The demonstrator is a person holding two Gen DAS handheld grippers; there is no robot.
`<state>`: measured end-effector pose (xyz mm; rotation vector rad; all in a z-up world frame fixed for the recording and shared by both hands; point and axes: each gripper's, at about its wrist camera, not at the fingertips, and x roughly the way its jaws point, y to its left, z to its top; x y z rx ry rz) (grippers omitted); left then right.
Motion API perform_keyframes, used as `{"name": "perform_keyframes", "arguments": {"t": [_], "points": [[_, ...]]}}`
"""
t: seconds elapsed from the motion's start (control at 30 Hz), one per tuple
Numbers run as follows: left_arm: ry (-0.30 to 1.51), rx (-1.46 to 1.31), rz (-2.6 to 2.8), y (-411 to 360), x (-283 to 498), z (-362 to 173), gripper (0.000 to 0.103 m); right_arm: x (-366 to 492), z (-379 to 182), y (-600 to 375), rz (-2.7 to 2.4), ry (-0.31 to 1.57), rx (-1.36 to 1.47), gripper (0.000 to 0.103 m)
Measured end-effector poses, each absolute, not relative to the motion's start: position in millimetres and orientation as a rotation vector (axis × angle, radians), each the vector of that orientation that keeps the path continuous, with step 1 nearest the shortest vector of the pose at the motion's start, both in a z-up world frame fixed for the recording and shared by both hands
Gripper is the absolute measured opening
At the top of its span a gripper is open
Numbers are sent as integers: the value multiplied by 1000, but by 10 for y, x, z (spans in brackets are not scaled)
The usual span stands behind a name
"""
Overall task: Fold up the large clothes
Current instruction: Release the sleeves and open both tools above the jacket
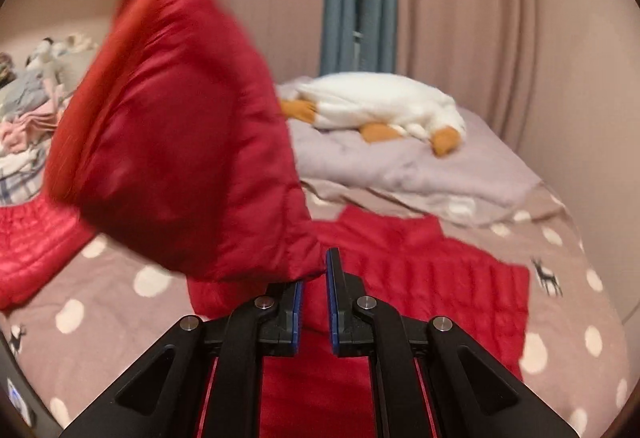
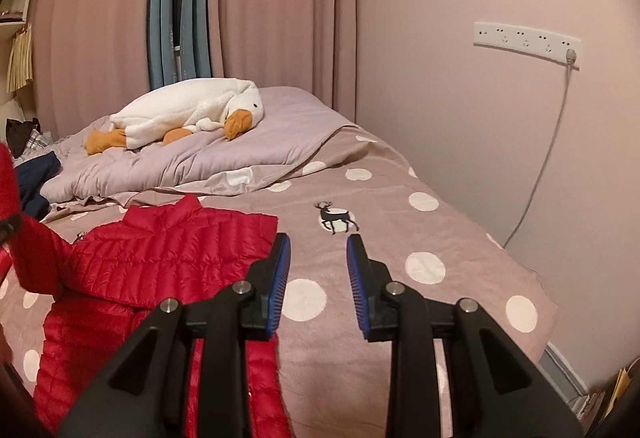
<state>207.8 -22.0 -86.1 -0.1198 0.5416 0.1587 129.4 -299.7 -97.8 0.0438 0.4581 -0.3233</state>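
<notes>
A red quilted down jacket [image 1: 432, 278] lies spread on the bed; it also shows in the right wrist view [image 2: 168, 254]. My left gripper [image 1: 314, 270] is shut on the jacket's red sleeve [image 1: 180, 141] and holds it lifted and blurred above the bed. The lifted sleeve shows at the left edge of the right wrist view [image 2: 28, 250]. My right gripper [image 2: 318, 250] is open and empty above the bedspread, just right of the jacket.
The bed has a pinkish polka-dot spread [image 2: 440, 238] with a deer print. A white goose plush [image 2: 188, 113] lies on a lilac duvet [image 2: 240, 153] at the head. Piled clothes [image 1: 28, 109] sit far left. Curtains and a wall socket strip [image 2: 528, 37] stand behind.
</notes>
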Motion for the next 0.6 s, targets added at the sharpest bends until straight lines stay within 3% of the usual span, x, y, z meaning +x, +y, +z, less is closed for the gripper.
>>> {"name": "perform_keyframes", "arguments": {"t": [0.03, 0.1, 0.13, 0.17, 0.5, 0.6], "points": [[549, -147, 139, -223, 2059, -886, 9, 1284, -977, -2994, -331, 459, 38, 35], [574, -213, 125, -175, 2020, -920, 33, 1267, -973, -3004, -333, 463, 42, 39], [579, -238, 133, -143, 2001, -926, 62, 1255, -969, -3005, -328, 464, 50, 40], [572, -253, 143, -128, 1966, -921, 78, 1246, -966, -3006, -327, 465, 52, 41], [511, -283, 256, 396, 1745, -878, 82, 1293, -992, -2581, -233, 504, 47, 55], [494, -338, 323, 658, 1628, -880, 82, 1284, -1018, -2342, -210, 508, 5, 64]]}}
